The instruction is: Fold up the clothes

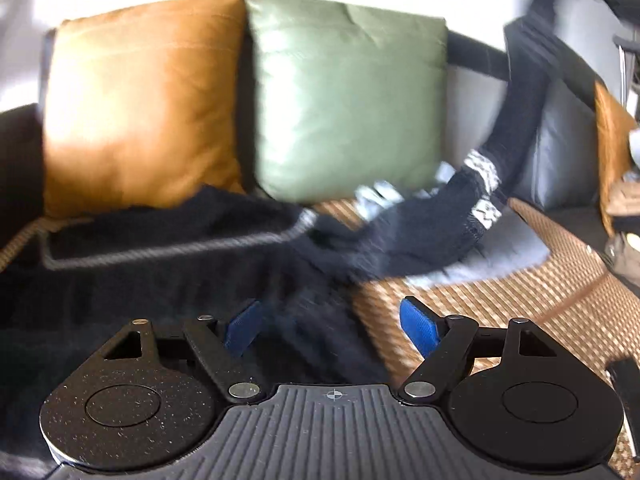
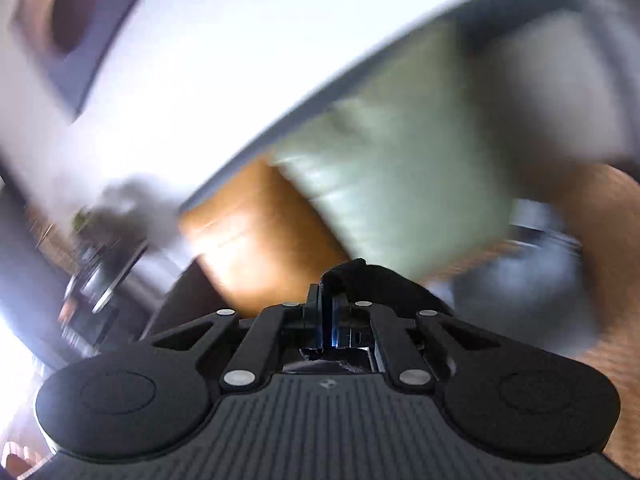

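My left claw (image 1: 332, 326) hangs with its blue pads spread wide apart and nothing between them, low over the black garment (image 1: 168, 276) that lies across the woven mat (image 1: 520, 300) on the sofa seat. At eleven o'clock stands the orange cushion (image 1: 140, 108), at twelve the green cushion (image 1: 348, 96). From about one o'clock a long part of the garment, with a white pattern band (image 1: 482, 170) on it, rises off the seat toward the upper right. A pale cloth (image 1: 480, 264) lies under it at two o'clock.

My right claw (image 2: 326, 312) is pressed together on a pinch of black cloth that bunches out past the tips at twelve. That view is badly smeared, so I judge this hand is moving fast.

As I read it, I am carrying one part of the garment over its body. To do this well I should keep the right grip firm, swing the lifted cloth in a smooth arc so it lands flat without twisting, and use the spread left claw to pin or catch the near edge so the body does not drag along.
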A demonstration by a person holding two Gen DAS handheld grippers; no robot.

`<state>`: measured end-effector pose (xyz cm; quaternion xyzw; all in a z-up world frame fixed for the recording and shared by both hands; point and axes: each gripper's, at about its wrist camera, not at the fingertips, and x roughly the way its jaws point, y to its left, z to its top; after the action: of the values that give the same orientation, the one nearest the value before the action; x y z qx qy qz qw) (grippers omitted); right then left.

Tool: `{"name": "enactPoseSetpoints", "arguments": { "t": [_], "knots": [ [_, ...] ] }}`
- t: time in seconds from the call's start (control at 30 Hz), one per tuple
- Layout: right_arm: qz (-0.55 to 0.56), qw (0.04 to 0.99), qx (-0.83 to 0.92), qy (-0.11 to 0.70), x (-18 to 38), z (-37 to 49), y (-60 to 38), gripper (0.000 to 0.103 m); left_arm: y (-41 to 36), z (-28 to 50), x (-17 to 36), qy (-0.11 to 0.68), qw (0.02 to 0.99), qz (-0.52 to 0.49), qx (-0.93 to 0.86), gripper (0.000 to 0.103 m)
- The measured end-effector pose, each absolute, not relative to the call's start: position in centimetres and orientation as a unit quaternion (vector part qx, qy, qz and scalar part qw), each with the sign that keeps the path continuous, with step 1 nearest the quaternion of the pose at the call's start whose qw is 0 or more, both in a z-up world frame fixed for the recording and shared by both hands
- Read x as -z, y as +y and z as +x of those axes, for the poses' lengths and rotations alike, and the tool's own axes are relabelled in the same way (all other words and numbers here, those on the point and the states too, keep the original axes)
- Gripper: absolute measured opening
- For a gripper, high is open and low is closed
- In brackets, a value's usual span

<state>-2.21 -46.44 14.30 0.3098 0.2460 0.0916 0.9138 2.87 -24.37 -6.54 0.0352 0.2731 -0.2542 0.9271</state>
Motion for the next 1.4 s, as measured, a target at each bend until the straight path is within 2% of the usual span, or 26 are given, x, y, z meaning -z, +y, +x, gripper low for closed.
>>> {"name": "enactPoseSetpoints", "arguments": {
  "t": [0.17, 0.3, 0.4, 0.47, 0.5, 0.53, 0.6, 0.63, 0.7, 0.87, 1.07, 1.13, 1.17, 1.2, 1.23, 1.3, 1.33, 1.4],
  "knots": [
    [0.244, 0.912, -0.179, 0.275, -16.2, 9.3, -33.1, 0.005, -17.8, 3.9, 7.6, 0.284, 0.936, 0.02, 0.207, 0.088],
    [0.207, 0.895, -0.235, 0.317, -13.0, 17.0, -22.9, 0.005, -12.4, 4.7, 8.5, 0.294, 0.941, 0.008, 0.169, 0.088],
    [0.166, 0.886, -0.253, 0.352, -8.3, 20.5, -16.3, 0.008, -8.4, 5.3, 9.2, 0.301, 0.943, -0.001, 0.139, 0.088],
    [0.148, 0.875, -0.245, 0.39, -4.8, 21.8, -13.7, 0.02, -5.8, 5.7, 9.6, 0.305, 0.945, -0.006, 0.12, 0.088],
    [0.143, 0.87, -0.243, 0.403, -3.7, 22.0, -13.1, 0.037, -4.4, 5.9, 9.9, 0.308, 0.945, -0.009, 0.11, 0.088],
    [0.14, 0.866, -0.242, 0.414, -3.0, 21.9, -12.9, 0.044, -3.1, 6.2, 10.1, 0.31, 0.945, -0.012, 0.1, 0.088],
    [0.135, 0.869, -0.251, 0.404, -3.0, 21.1, -14.0, 0.045, -2.4, 6.9, 9.8, 0.309, 0.947, -0.015, 0.091, 0.088],
    [0.134, 0.875, -0.248, 0.394, -3.4, 20.5, -15.1, 0.051, -2.3, 7.3, 9.6, 0.306, 0.948, -0.011, 0.087, 0.088],
    [0.148, 0.883, -0.228, 0.383, -4.0, 19.6, -18.4, 0.058, -2.8, 9.0, 8.9, 0.302, 0.95, 0.004, 0.079, 0.089],
    [0.194, 0.887, -0.164, 0.386, -2.4, 16.7, -27.4, 0.059, -2.8, 14.2, 8.6, 0.321, 0.946, -0.001, 0.038, 0.09],
    [0.327, 0.832, -0.103, 0.437, 6.8, 13.1, -34.9, 0.059, -0.3, 18.1, 9.8, 0.364, 0.928, -0.068, -0.04, 0.09],
    [0.377, 0.808, -0.088, 0.445, 9.9, 12.1, -36.5, 0.058, -0.2, 19.0, 10.3, 0.375, 0.924, -0.063, -0.048, 0.089],
    [0.394, 0.801, -0.084, 0.443, 11.0, 12.0, -36.5, 0.057, -0.4, 19.3, 10.5, 0.38, 0.922, -0.059, -0.042, 0.083],
    [0.41, 0.795, -0.08, 0.44, 11.8, 11.9, -36.4, 0.057, -0.6, 19.6, 10.7, 0.385, 0.921, -0.055, -0.035, 0.058],
    [0.427, 0.79, -0.077, 0.434, 12.5, 11.9, -36.5, 0.056, -0.8, 20.0, 10.8, 0.391, 0.919, -0.046, -0.036, 0.045],
    [0.457, 0.783, -0.071, 0.416, 13.5, 12.0, -36.8, 0.055, -0.7, 20.0, 10.4, 0.384, 0.922, -0.041, -0.038, 0.007],
    [0.465, 0.784, -0.063, 0.408, 13.7, 12.1, -36.8, 0.055, -0.5, 20.0, 10.0, 0.379, 0.924, -0.047, -0.03, 0.001],
    [0.479, 0.784, -0.049, 0.391, 14.1, 12.3, -36.7, 0.054, 0.0, 19.8, 9.0, 0.366, 0.929, -0.049, -0.025, 0.0]
  ]
}}
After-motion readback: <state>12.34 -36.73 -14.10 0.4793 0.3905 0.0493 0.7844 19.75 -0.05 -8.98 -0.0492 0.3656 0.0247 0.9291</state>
